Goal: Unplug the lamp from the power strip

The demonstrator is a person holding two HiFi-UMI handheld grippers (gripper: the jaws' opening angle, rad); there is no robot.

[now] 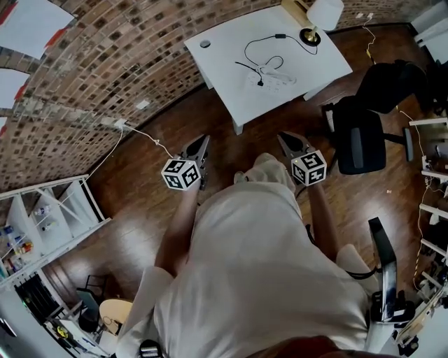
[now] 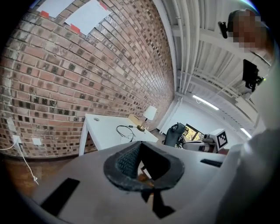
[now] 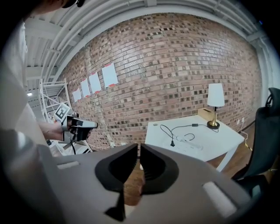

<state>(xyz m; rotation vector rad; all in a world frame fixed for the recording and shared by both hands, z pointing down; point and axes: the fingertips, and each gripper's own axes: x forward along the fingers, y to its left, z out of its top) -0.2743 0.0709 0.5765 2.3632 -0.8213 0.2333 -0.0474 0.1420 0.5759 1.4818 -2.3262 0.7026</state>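
**Item 1, left claw** (image 1: 204, 142). I am holding it out at the left of my body, above the wooden floor (image 1: 140, 203). Its jaws are sitting together with nothing between them.

**Item 2, table** (image 1: 224, 70). White, and standing against the brick wall (image 1: 126, 42). It is lying straight ahead of both claws and well apart from them.

**Item 3, power strip** (image 1: 278, 78). White and slim, it is lying flat near the middle of the table. Its long axis is running across my line of approach, from left to right and slightly skewed.

**Item 4, plug** (image 1: 260, 82). Small and black, it is sitting at the strip's left end as I am facing it. A thin black cord (image 1: 260, 50) is looping from it over the tabletop towards the lamp. I am judging this to be the lamp's plug, and it is not yet pulled.

**Item 5, right claw** (image 1: 285, 138). I am holding it out at the right of my body. Its jaws are closed to a thin slit and gripping nothing. It is pointing almost directly at the strip, so I am judging it the better-placed hand for the plug. That is leaving the left claw to steady the strip's body.

**Item 6, lamp** (image 1: 322, 15). It has a white shade, a brass-coloured stem and a round dark base. It is standing upright at the table's far right corner, well beyond the strip.

**Item 7, office chair** (image 1: 358, 136). Black, and standing on the floor just right of the table, near the right claw's side of the approach.
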